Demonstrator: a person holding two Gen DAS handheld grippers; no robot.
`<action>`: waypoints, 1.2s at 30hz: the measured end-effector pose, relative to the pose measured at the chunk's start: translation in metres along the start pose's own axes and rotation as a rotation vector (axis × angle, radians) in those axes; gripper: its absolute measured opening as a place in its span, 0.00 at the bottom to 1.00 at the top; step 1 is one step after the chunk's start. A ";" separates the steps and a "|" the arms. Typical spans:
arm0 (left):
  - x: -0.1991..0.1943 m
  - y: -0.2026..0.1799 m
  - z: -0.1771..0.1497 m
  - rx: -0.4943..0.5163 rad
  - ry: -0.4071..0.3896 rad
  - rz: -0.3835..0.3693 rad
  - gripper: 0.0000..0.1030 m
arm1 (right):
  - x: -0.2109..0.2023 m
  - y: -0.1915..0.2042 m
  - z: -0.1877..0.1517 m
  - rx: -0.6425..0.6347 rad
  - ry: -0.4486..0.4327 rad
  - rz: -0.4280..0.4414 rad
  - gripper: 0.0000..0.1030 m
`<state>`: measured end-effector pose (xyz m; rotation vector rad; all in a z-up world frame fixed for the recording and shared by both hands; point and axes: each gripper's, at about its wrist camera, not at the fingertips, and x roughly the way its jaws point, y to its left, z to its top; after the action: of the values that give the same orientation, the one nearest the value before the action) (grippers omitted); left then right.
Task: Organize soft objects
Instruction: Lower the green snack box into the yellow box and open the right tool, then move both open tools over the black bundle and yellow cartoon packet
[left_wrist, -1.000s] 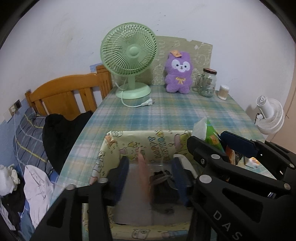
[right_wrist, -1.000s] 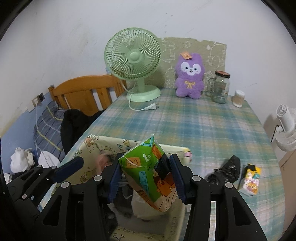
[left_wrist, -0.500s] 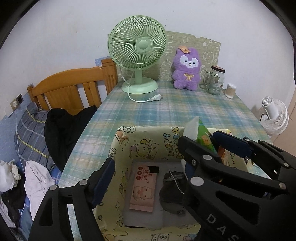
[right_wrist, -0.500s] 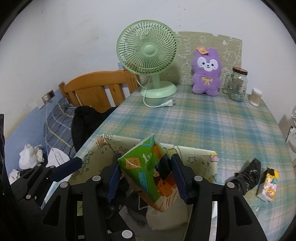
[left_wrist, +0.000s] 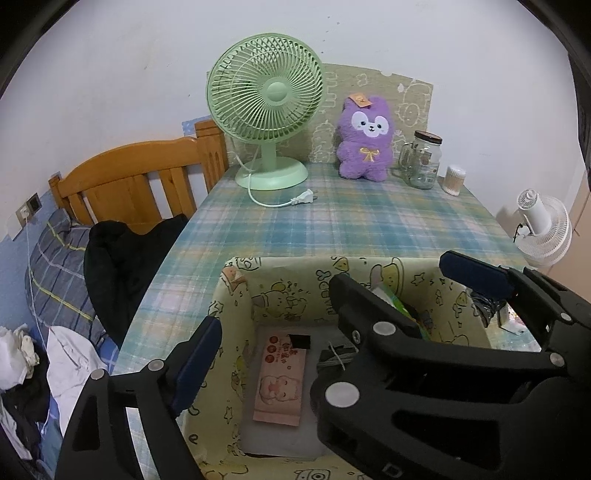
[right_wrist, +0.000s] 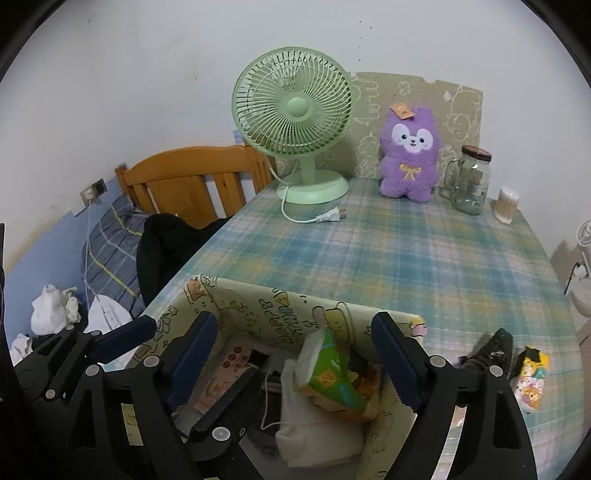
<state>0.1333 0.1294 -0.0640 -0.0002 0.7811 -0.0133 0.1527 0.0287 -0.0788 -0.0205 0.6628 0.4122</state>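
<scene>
Lying lengthwise in the yellow box: pink packet. Leaning upright only in the right view: green tissue pack. Opening, gripping nothing: left tool, right tool.

Left gripper hung over the yellow box, jaws opening w/ nothing pinched. A pink pack lay flat inside. Right gripper was in the box too. Purple plush sat by the green fan.
</scene>
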 end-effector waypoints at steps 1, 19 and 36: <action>-0.001 -0.001 0.000 0.002 -0.001 -0.001 0.87 | -0.001 0.000 0.000 -0.001 -0.002 -0.004 0.86; -0.029 -0.030 0.002 0.017 -0.043 -0.013 0.99 | -0.049 -0.022 -0.004 0.019 -0.071 -0.075 0.88; -0.065 -0.065 0.006 0.060 -0.131 -0.027 1.00 | -0.101 -0.043 -0.010 0.055 -0.166 -0.108 0.98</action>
<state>0.0903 0.0650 -0.0141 0.0443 0.6491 -0.0621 0.0914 -0.0495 -0.0304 0.0292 0.5068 0.2877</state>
